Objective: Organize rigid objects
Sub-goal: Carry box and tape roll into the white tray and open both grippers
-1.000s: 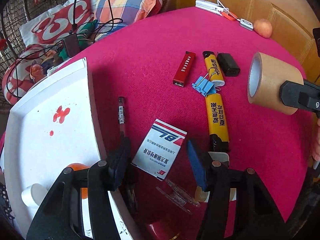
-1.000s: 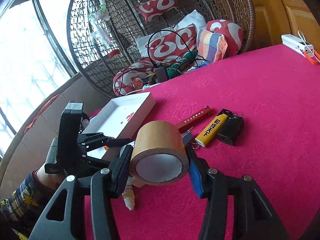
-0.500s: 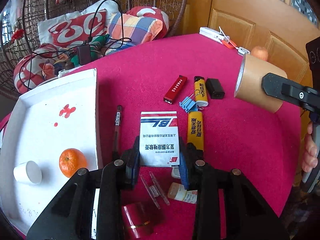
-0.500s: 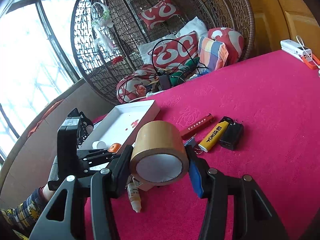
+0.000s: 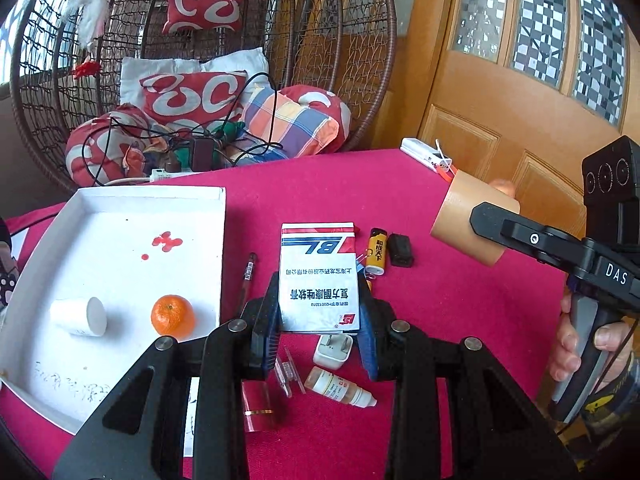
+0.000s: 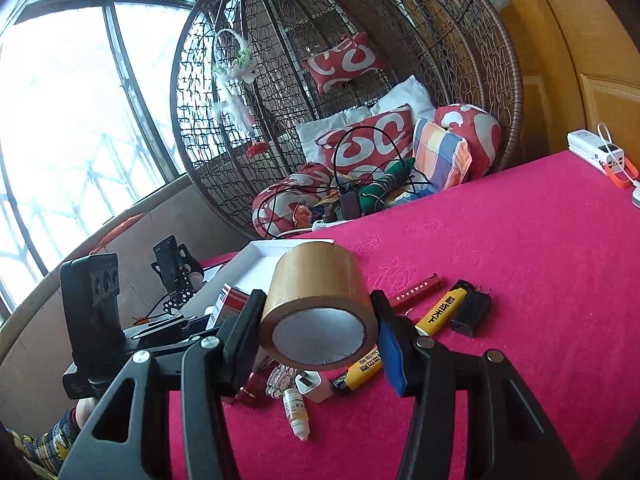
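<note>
The medicine box (image 5: pixel 319 276) hides most of the blue binder clip (image 5: pixel 362 266) and the red lighter. At nine o'clock, the tray (image 5: pixel 120 194) runs off-frame (its scribbled writing is unreadable). Behind the tape roll (image 6: pixel 318 304), the tray (image 6: pixel 260 258) is mostly covered.

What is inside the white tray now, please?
In the white tray lie an orange and a small white cup on its side, with red stains on the floor. The near corner is covered by the left gripper, so it cannot be seen.
</note>
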Demonstrator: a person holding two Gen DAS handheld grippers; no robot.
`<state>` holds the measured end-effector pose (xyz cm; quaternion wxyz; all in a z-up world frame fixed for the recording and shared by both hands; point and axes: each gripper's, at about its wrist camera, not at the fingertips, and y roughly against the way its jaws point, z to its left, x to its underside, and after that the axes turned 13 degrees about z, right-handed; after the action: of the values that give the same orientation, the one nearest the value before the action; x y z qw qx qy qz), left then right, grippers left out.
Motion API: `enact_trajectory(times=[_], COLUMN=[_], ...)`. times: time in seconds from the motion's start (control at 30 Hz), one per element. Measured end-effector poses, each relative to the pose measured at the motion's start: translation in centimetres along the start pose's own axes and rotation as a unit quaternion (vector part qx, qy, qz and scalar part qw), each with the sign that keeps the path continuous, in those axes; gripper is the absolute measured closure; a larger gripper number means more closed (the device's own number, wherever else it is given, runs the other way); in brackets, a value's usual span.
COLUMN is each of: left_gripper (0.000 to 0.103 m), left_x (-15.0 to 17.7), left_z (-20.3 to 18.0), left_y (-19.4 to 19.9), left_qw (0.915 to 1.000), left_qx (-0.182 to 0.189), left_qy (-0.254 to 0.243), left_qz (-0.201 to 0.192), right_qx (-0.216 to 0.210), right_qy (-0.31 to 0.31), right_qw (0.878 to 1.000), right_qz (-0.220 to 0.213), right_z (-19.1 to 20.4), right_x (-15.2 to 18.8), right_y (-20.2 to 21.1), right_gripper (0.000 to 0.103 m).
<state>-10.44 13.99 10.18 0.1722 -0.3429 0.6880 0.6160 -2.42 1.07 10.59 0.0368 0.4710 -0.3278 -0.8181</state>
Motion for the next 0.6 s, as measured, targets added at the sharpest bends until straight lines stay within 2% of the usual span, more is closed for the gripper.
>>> enact_trajectory(times=[0.6], left_gripper=[0.071], left_x=[1.1], left_z=[1.4], left_y=[1.2], left_qw=[0.9997], left_qx=[-0.005], left_qy=[0.020], left_qz=[-0.014], right_qx=[-0.001], right_qy=[0.012], right_qw=[1.000], right_qz=[0.006], right_z=[1.2], right_x=[0.1], right_y=[0.1], right_gripper=[0.051])
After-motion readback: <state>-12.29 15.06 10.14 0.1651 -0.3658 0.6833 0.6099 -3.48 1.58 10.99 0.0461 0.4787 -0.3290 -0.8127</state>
